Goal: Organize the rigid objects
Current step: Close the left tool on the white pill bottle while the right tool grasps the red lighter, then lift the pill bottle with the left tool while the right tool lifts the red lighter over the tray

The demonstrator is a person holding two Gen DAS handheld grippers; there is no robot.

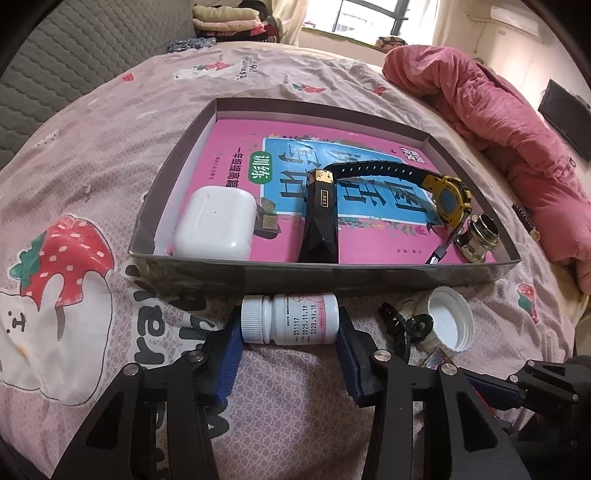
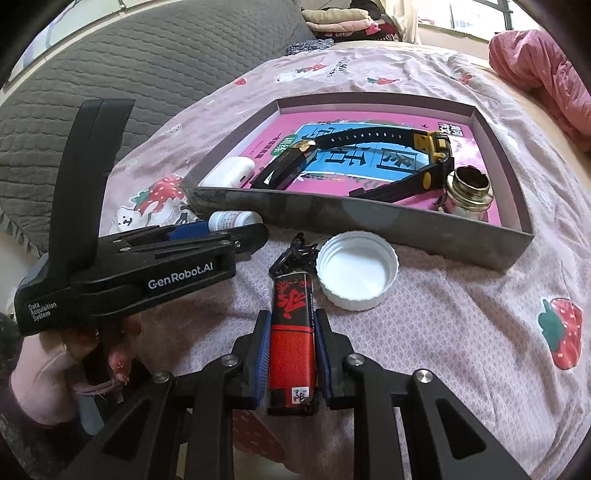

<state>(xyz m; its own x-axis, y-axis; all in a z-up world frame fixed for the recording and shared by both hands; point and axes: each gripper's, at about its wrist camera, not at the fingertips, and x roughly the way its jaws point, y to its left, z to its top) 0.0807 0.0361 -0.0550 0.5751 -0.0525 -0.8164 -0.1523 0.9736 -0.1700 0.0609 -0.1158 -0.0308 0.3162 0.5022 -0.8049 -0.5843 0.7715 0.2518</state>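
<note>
Grey cardboard tray (image 1: 369,275) holds four items; left tongs (image 1: 290,326) clamp white pill bottle (image 1: 290,319), right tongs (image 2: 290,354) clamp red lighter (image 2: 291,332); white cap (image 2: 357,269) remains.

- A bed fills the scene, covered by a pale pink bedsheet (image 1: 332,77) printed with strawberries and white bears.
- A grey quilted headboard (image 2: 155,62) rises at the far left.
- A rumpled pink duvet (image 1: 498,122) is heaped along the right side.
- Folded blankets (image 1: 225,18) are stacked at the far edge.
- A window (image 1: 369,16) at the far wall lets in bright daylight.
- An air conditioner (image 1: 513,18) hangs high on the right wall, with a dark television (image 1: 565,118) lower down.
</note>
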